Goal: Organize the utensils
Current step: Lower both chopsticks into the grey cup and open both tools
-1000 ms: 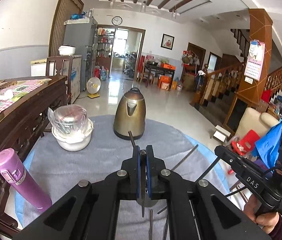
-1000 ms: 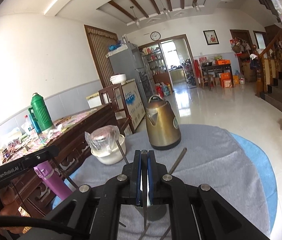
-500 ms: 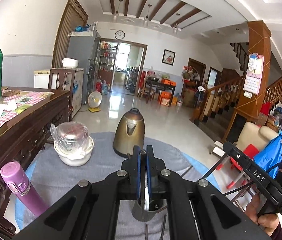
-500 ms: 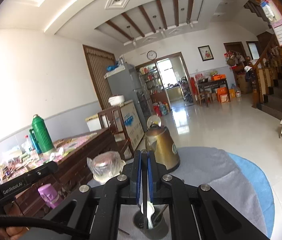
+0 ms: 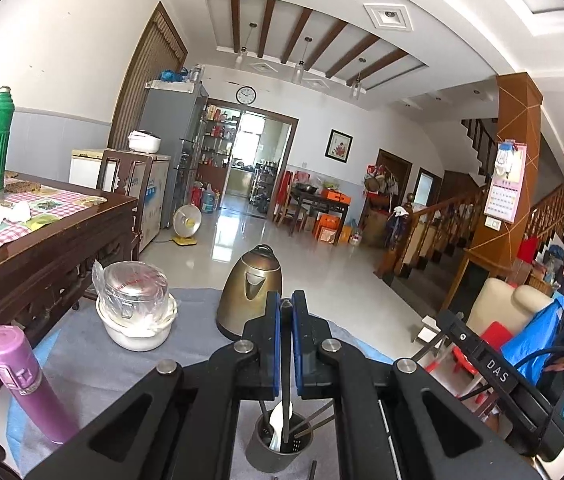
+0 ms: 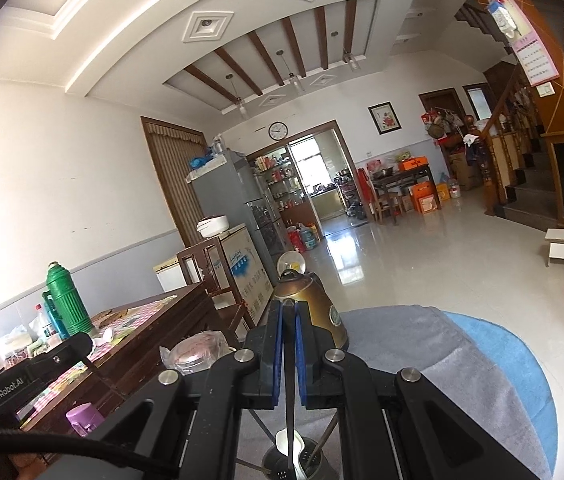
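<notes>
A grey utensil cup [image 5: 278, 454] stands on the grey cloth below my left gripper [image 5: 286, 308]. It holds a white spoon [image 5: 282, 420] and several dark chopsticks. My left gripper is shut on a dark chopstick [image 5: 286, 380] that hangs down into the cup. My right gripper [image 6: 288, 308] is shut on another dark chopstick [image 6: 289, 412], held upright with its tip in the same cup [image 6: 301, 464] beside the white spoon [image 6: 286, 446]. The right gripper's body [image 5: 497, 376] shows at the right of the left wrist view.
A brass kettle [image 5: 250, 290] stands behind the cup. A white bowl with a wrapped glass lid [image 5: 136, 314] sits to its left. A purple bottle [image 5: 28, 384] stands at the near left. A dark wooden table [image 5: 54, 240] borders the left. A loose chopstick [image 5: 313, 470] lies by the cup.
Both grippers have risen and tilted up, each with its chopstick. The cup with the spoon has come into view below them, and the chopstick tips now sit in it.
</notes>
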A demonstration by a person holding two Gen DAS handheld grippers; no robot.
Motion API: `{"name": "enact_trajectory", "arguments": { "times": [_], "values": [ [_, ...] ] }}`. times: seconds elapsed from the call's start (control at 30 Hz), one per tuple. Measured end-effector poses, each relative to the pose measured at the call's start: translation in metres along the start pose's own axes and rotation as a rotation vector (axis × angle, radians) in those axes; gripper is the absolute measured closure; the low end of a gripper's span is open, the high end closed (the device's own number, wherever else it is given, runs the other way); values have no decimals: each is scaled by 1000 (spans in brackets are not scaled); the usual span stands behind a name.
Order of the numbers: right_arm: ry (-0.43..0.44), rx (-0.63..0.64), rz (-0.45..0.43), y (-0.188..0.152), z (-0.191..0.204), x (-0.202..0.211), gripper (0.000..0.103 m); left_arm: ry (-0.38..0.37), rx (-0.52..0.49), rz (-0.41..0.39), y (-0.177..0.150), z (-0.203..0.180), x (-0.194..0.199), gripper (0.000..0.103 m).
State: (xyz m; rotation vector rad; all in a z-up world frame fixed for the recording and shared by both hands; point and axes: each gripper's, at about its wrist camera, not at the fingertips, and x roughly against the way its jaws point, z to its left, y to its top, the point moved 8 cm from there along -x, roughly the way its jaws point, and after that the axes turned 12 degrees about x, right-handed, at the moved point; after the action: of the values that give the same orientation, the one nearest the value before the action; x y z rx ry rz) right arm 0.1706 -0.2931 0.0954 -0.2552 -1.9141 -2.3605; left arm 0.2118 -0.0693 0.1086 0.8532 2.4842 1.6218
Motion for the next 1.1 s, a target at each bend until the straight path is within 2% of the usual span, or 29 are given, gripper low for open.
{"name": "enact_trajectory", "arguments": {
  "times": [0.37, 1.1],
  "values": [
    [-22, -1, 4, -8, 1, -5, 97, -12, 17, -30, -12, 1, -11, 97],
    [-21, 19, 7, -15, 3, -6, 97, -1, 38, -34, -22, 6, -13, 97]
  ]
}}
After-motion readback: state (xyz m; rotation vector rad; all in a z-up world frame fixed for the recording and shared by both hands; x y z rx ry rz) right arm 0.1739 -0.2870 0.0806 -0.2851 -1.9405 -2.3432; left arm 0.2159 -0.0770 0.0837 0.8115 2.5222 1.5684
